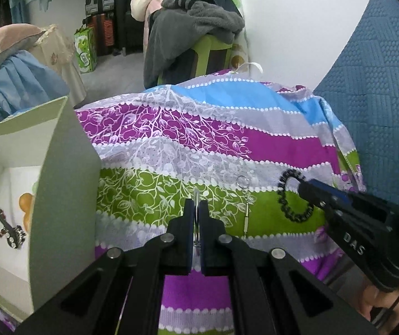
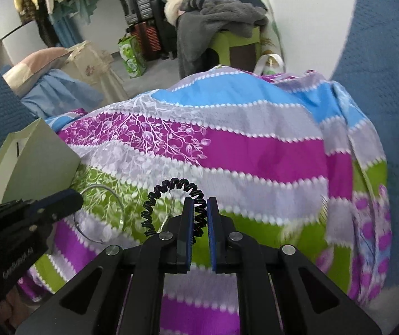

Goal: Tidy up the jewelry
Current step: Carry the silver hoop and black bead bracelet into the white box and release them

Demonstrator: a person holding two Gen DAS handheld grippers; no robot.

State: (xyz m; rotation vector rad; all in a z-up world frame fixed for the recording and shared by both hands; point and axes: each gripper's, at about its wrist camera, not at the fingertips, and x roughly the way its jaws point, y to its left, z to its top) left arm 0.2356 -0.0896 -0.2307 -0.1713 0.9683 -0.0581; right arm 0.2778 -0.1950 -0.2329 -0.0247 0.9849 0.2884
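Note:
My left gripper [image 1: 196, 205] is shut on a thin silver bangle [image 1: 197, 195], held edge-on between the pads; in the right wrist view the bangle [image 2: 98, 215] shows as a clear ring under the left gripper [image 2: 71, 195]. My right gripper [image 2: 198, 209] is shut on a black spiral hair tie [image 2: 171, 187], a little above the striped cloth; it also shows in the left wrist view [image 1: 293, 195] at the right gripper's tip [image 1: 308, 185]. A silver keychain [image 1: 245, 198] lies on the cloth. An open white box [image 1: 59, 167] at left holds a dark strap and beaded bracelet [image 1: 6, 226].
The striped purple, green, blue cloth [image 2: 255, 150] covers the work surface. A blue quilted cover [image 1: 380, 83] lies to the right. A green stool with grey clothes [image 1: 207, 50], suitcases and a pillow stand beyond on the floor.

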